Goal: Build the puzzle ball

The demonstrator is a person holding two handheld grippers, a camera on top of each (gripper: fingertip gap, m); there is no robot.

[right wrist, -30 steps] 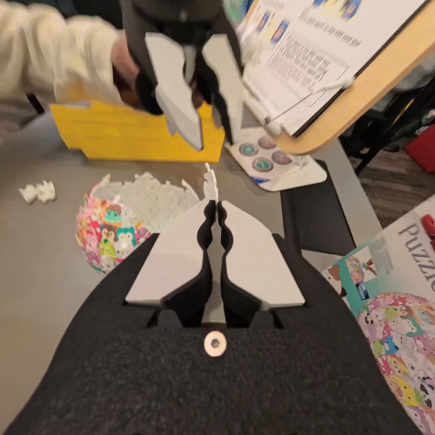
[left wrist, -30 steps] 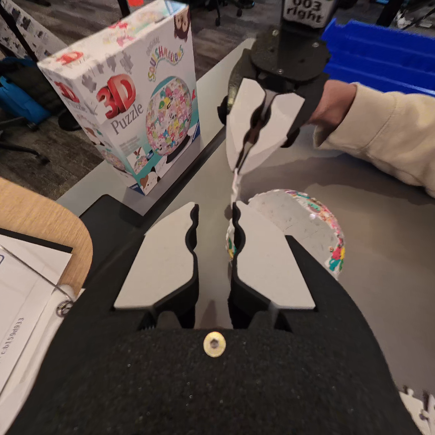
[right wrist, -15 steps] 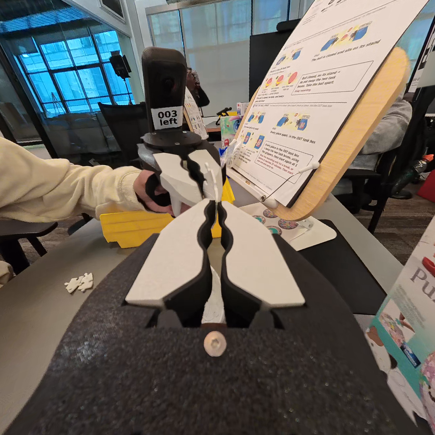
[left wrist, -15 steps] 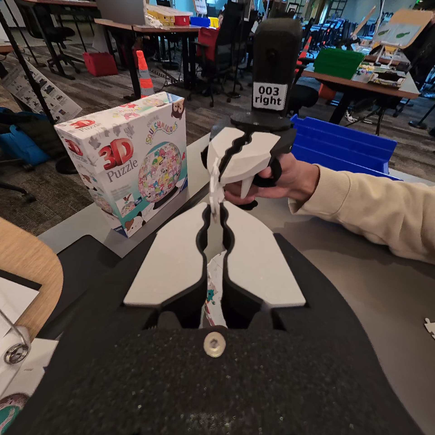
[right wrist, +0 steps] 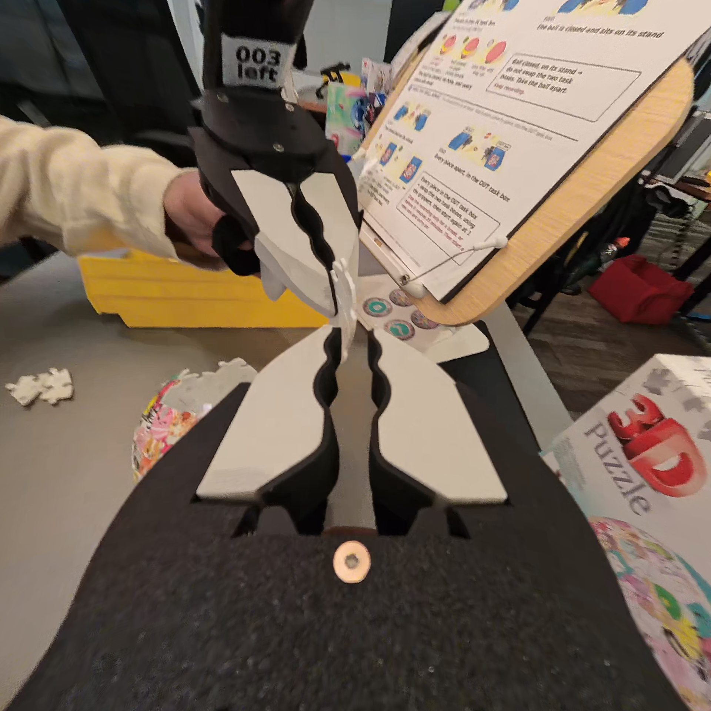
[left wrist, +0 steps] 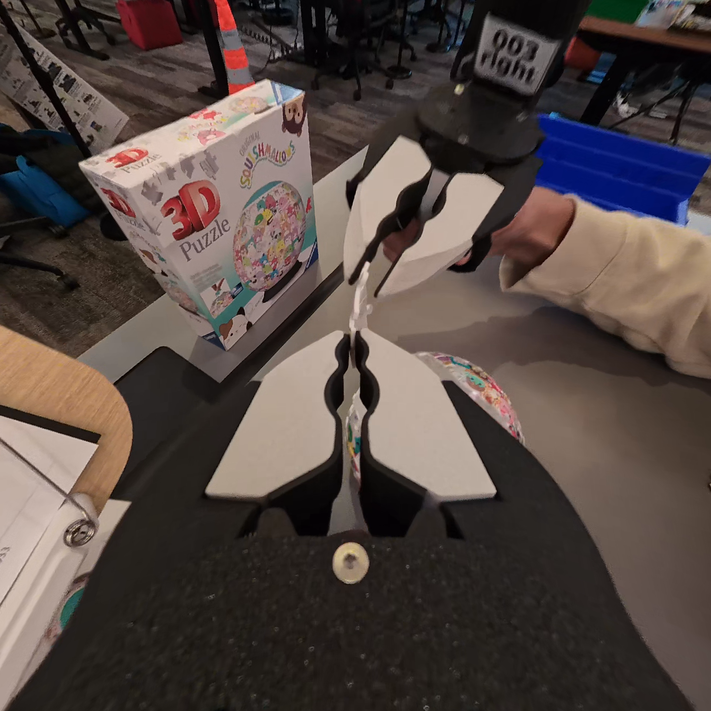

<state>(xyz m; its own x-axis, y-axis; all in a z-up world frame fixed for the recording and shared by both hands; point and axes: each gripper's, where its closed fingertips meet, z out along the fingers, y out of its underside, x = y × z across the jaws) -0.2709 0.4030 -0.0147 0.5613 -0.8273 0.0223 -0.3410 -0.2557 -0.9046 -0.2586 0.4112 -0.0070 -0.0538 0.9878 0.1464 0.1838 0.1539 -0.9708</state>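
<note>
A small white puzzle piece (left wrist: 359, 307), seen edge-on, hangs in the air above the grey table (left wrist: 577, 442), between the two grippers. The left gripper (left wrist: 352, 342) has its jaws clenched on the piece's lower end. The right gripper (right wrist: 352, 338) has its jaws parted with a clear gap; the piece lies against its left finger, but the jaws do not clamp it.

The piece looks thin, light, stiff plastic with smooth faces, so it may slip or twist; it is best pinched flat across its faces, clear of the tabs that must lock.

Below the grippers on the table sits the half-built puzzle ball (right wrist: 165, 419), an open bowl with a colourful outside and white inside. Its jagged rim looks fragile, and pressing there could pop joints apart.

Two joined loose pieces (right wrist: 40, 386) lie near the table's left edge in the right wrist view. A yellow bin (right wrist: 184, 292) stands at one edge, a blue bin (left wrist: 615, 169) at the opposite one. The puzzle box (left wrist: 215, 215) stands upright by an edge. A tilted wooden instruction board (right wrist: 569, 215) overhangs close beside the grippers and could crowd them.
</note>
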